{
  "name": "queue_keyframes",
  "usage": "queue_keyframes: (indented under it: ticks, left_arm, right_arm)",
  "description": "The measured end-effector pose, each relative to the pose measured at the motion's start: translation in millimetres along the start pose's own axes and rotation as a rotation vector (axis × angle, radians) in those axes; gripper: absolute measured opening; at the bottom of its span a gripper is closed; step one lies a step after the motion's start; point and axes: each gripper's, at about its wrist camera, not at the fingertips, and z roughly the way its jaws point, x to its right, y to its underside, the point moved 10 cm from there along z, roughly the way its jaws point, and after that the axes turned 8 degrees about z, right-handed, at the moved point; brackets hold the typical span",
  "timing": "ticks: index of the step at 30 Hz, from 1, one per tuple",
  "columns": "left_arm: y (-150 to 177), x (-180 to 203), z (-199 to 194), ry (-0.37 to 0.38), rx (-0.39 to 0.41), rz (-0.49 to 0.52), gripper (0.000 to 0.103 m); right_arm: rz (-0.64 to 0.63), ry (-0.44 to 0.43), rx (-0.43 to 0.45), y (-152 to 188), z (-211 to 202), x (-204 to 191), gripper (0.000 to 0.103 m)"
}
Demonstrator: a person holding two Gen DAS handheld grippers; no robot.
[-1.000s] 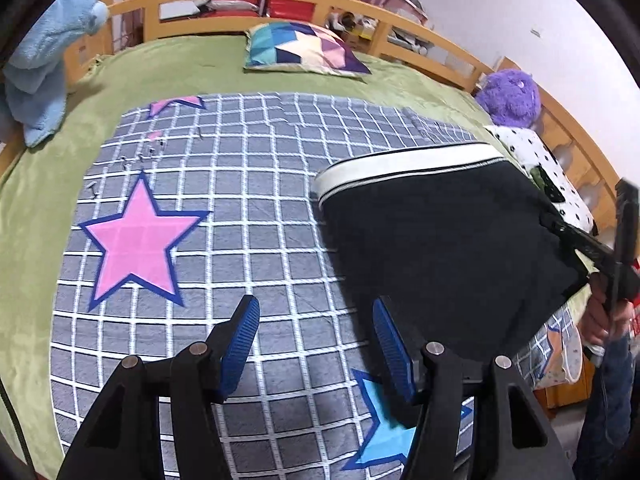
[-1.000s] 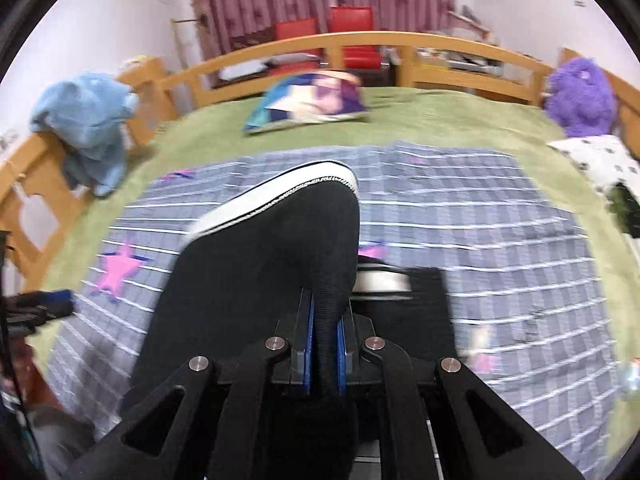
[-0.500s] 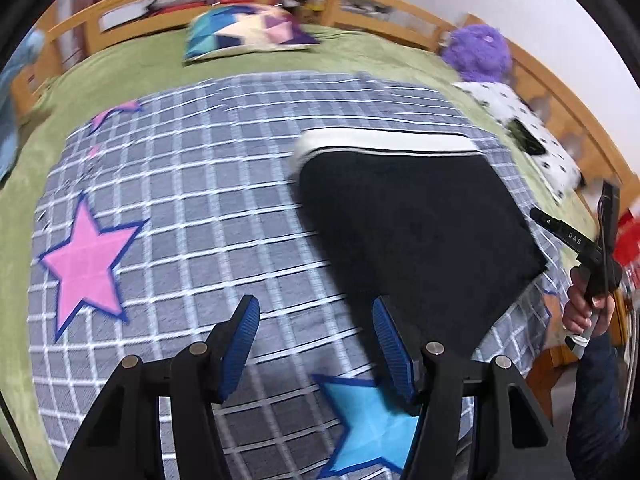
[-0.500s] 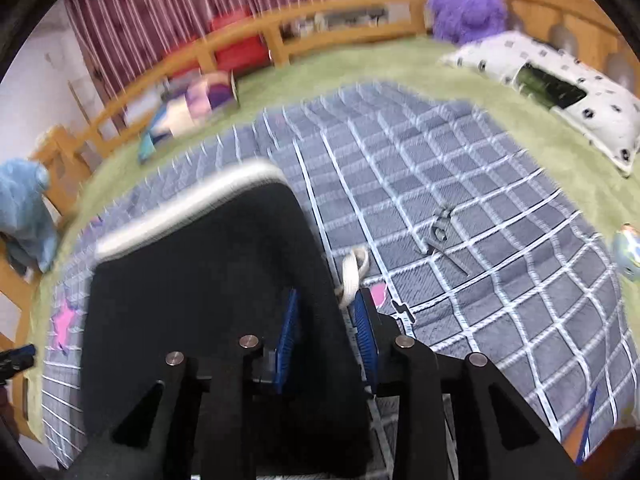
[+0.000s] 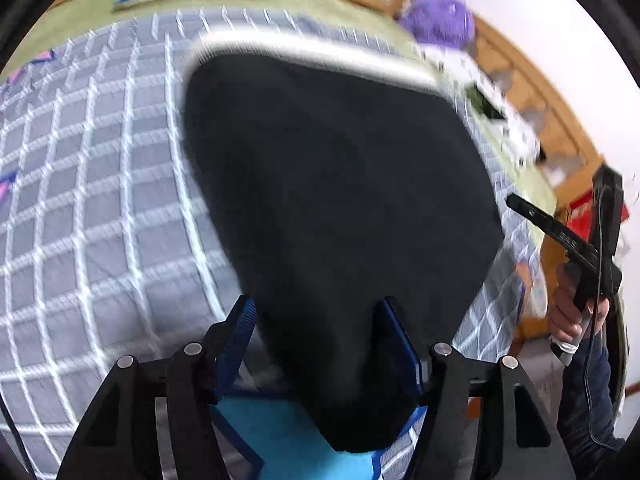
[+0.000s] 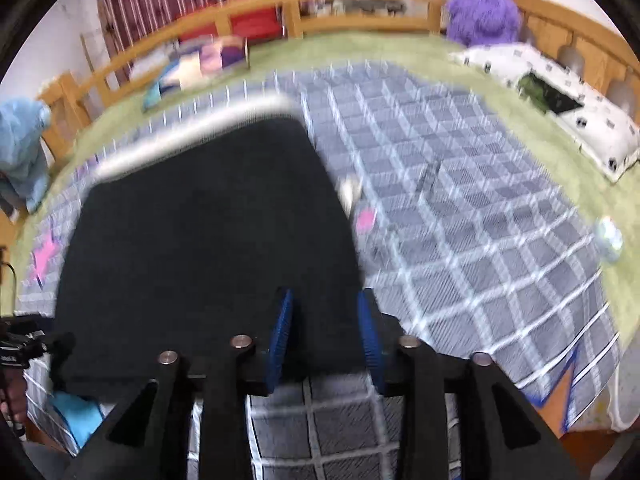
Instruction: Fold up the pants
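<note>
We've swung our left gripper [image 5: 316, 340] in from the bare blanket [image 5: 100, 184] to straddle the near corner of the pants [image 5: 340, 168], jaws wide and not yet closed, while our right gripper [image 6: 326, 334] has let go of its edge and now sits open over it. So the fold has landed; the pants lie flat mid-blanket, long axis running away from us, white waistband [image 6: 192, 136] far.

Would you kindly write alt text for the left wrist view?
Black pants with a white waistband lie folded on a grey checked blanket, their near edge between the open blue fingers of the left gripper. At right, a hand holds the right gripper. The picture is blurred.
</note>
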Motion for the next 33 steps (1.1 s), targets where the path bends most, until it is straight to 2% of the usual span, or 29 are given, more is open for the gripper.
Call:
queue_keyframes:
  ticks: [1, 2, 4, 6, 7, 9, 11, 13, 14, 15, 19, 21, 23, 24, 25, 26, 27, 28, 30, 31, 33]
  left_arm:
    - [-9.7, -6.9, -5.1, -0.012, 0.033, -0.012, 0.061]
    - [-19.2, -13.1, -7.6, -0.011, 0.053, -0.030, 0.061]
    - [-35.4, -22.4, -6.6, 0.038, 0.078, -0.094, 0.061]
    - [-50.9, -29.3, 1.1, 0.105, 0.102, -0.157, 0.061]
    - [-54.8, -32.1, 7.2, 0.113, 0.101, -0.165, 0.061]
    - [-56.0, -41.6, 21.4, 0.076, 0.091, -0.167, 0.061]
    - [-53.1, -51.3, 34.6, 0.029, 0.081, -0.149, 0.072]
    - [-50.1, -55.5, 42.6, 0.007, 0.085, -0.117, 0.074]
    - [-47.9, -58.6, 44.5, -0.028, 0.100, -0.094, 0.085]
    - [-47.9, -59.9, 45.6, -0.028, 0.116, -0.085, 0.086]
    - [-49.6, -70.0, 39.9, -0.004, 0.158, -0.136, 0.085]
    - [-53.9, -66.0, 44.1, -0.014, 0.145, -0.093, 0.084]
    - [-61.6, -62.5, 49.2, 0.026, 0.145, -0.112, 0.068]
    - [-64.4, -65.1, 48.9, 0.034, 0.140, -0.146, 0.063]
    - [-66.0, -63.2, 48.2, 0.046, 0.140, -0.150, 0.044]
    - [-71.0, -57.9, 43.5, 0.074, 0.151, -0.136, 0.033]
    - [-77.4, -51.6, 39.3, 0.072, 0.158, -0.120, 0.029]
    - [-82.2, -48.3, 32.3, 0.073, 0.157, -0.107, 0.026]
    - [-91.7, -43.3, 16.7, 0.088, 0.157, -0.092, 0.024]
    - [-95.2, -43.0, 6.7, 0.100, 0.155, -0.085, 0.023]
    - [-103.2, -46.3, -22.8, 0.122, 0.185, -0.072, 0.022]
  right_arm:
    - [0.001, -0.025, 0.021, -14.4, -3.0, -2.6, 0.062]
    - [0.002, -0.045, 0.024, -24.7, 0.1, -4.6, 0.071]
    - [0.005, -0.096, -0.001, -45.6, 17.5, -12.4, 0.071]
    - [0.006, -0.103, -0.041, -54.7, 42.0, -14.1, 0.071]
    - [0.010, -0.100, -0.074, -58.1, 57.9, -13.9, 0.071]
    - [0.022, -0.133, -0.165, -55.9, 89.4, -12.7, 0.071]
    - [0.021, -0.183, -0.183, -59.8, 104.5, -10.0, 0.074]
    - [-0.029, -0.188, -0.196, -60.5, 112.0, -9.9, 0.074]
    - [-0.028, -0.194, -0.199, -60.3, 114.0, -9.9, 0.074]
    - [-0.021, -0.204, -0.201, -59.9, 115.5, -10.3, 0.074]
    - [0.037, -0.291, -0.226, -57.0, 119.8, -5.4, 0.074]
    - [0.081, -0.339, -0.243, -54.9, 122.7, -4.8, 0.074]
    - [0.119, -0.388, -0.258, -52.9, 124.9, -5.4, 0.075]
    - [0.140, -0.409, -0.267, -52.3, 126.1, -6.3, 0.075]
    - [0.167, -0.430, -0.276, -51.8, 127.1, -6.4, 0.074]
    - [0.180, -0.441, -0.279, -50.8, 125.5, -7.5, 0.057]
    - [0.199, -0.503, -0.291, -49.4, 119.1, -14.7, 0.035]
    - [0.209, -0.511, -0.270, -51.8, 110.4, -19.1, 0.028]
    - [0.110, -0.386, -0.209, -55.0, 95.1, -28.6, 0.020]
    - [0.108, -0.350, -0.192, -58.3, 86.8, -32.8, 0.015]
    - [0.184, -0.378, -0.158, -67.8, 64.5, -43.8, 0.014]
